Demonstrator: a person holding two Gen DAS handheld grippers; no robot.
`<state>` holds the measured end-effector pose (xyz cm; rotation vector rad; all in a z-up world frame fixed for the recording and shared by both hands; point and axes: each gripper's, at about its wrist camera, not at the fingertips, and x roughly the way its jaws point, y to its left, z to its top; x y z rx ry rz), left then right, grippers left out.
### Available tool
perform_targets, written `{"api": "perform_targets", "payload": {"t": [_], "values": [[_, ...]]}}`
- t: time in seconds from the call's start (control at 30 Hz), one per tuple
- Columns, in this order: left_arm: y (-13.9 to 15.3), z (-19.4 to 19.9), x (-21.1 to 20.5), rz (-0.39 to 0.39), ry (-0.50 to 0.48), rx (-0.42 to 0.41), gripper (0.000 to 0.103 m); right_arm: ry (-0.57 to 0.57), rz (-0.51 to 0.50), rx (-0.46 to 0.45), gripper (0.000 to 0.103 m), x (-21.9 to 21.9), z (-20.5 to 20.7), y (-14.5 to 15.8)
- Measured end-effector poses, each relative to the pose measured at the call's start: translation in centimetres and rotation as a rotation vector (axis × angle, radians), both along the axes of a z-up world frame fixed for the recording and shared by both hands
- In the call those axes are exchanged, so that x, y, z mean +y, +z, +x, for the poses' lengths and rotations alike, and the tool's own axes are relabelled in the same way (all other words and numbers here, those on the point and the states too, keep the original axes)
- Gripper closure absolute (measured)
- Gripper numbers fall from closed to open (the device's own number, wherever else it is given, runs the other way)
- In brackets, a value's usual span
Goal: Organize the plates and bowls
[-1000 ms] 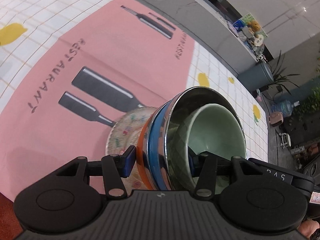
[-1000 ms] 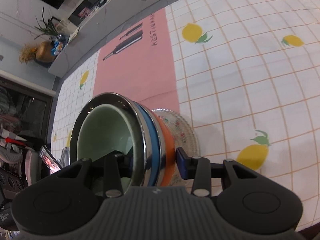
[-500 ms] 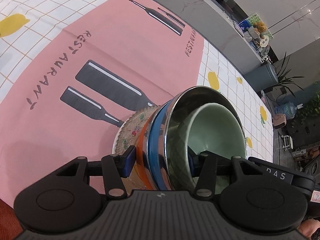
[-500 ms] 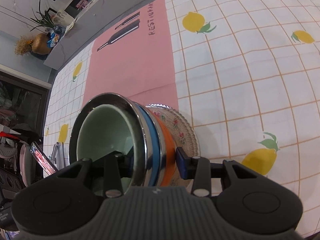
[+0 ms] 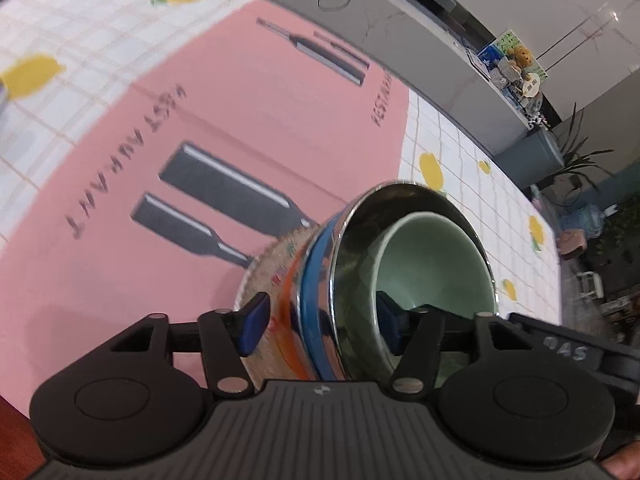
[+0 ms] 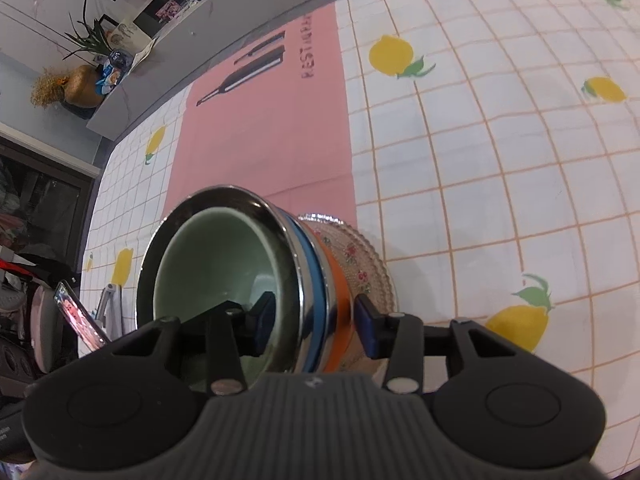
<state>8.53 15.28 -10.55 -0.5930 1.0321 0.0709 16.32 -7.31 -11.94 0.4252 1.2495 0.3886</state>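
Note:
A nested stack stands at the edge of the pink placemat [image 5: 248, 128]. A patterned glass plate [image 5: 276, 256] is at the bottom, then an orange bowl [image 5: 290, 300], a blue bowl [image 5: 316, 280] and a steel bowl [image 5: 360, 248] with a pale green bowl [image 5: 436, 264] inside. My left gripper [image 5: 322, 328] straddles the stack's near wall. Its jaws are opening, and the outer pad stands off the orange bowl. From the opposite side my right gripper [image 6: 316, 322] straddles the steel bowl [image 6: 288, 240] and orange bowl [image 6: 340, 300]. Its jaws are also opening, with a thin gap at the outer pad.
A white tablecloth [image 6: 480, 160] with an orange grid and lemons covers the table. A grey counter [image 5: 400, 40] runs along the far edge, with plants and clutter beyond. A phone on a stand [image 6: 80, 320] is at the left in the right wrist view.
Both grippers' jaws have widened around the stack's rim. The left gripper's outer pad has come away from the orange bowl. The stack has stayed in place.

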Motion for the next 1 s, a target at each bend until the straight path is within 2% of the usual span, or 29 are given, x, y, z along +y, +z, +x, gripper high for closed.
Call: {"api": "perform_targets", "payload": {"t": [0.17, 0.27, 0.5, 0.63, 0.73, 0.87, 1.0], "values": [[1.9, -0.6, -0.4, 0.073, 0.002, -0.062, 0.029, 0.003, -0.032, -0.073, 0.052, -0.3, -0.5, 1.7], [4.2, -1.4, -0.9, 0.162, 0.01, -0.132, 0.029, 0.001, -0.067, -0.141, 0.051, -0.8, -1.1, 3.3], [10.4, -4.0, -3.7, 0.362, -0.054, -0.331, 0.027, 0.003, -0.186, -0.376, 0.044, -2.5, -3.3, 8.8], [13.4, -5.7, -5.8, 0.388, -0.131, -0.437, 0.027, 0.01, -0.247, -0.504, 0.038, -4.0, -4.9, 11.7], [15.0, -7.1, -7.6, 0.411, -0.178, -0.513, 0.027, 0.023, -0.262, -0.565, 0.034, -5.3, -6.2, 13.3], [15.9, -9.0, -9.8, 0.481, -0.215, -0.603, 0.027, 0.02, -0.283, -0.66, 0.031, -7.2, -8.9, 14.7], [15.6, -10.5, -11.4, 0.524, -0.26, -0.653, 0.028, 0.017, -0.293, -0.779, 0.026, -8.6, -12.1, 15.3]]}}
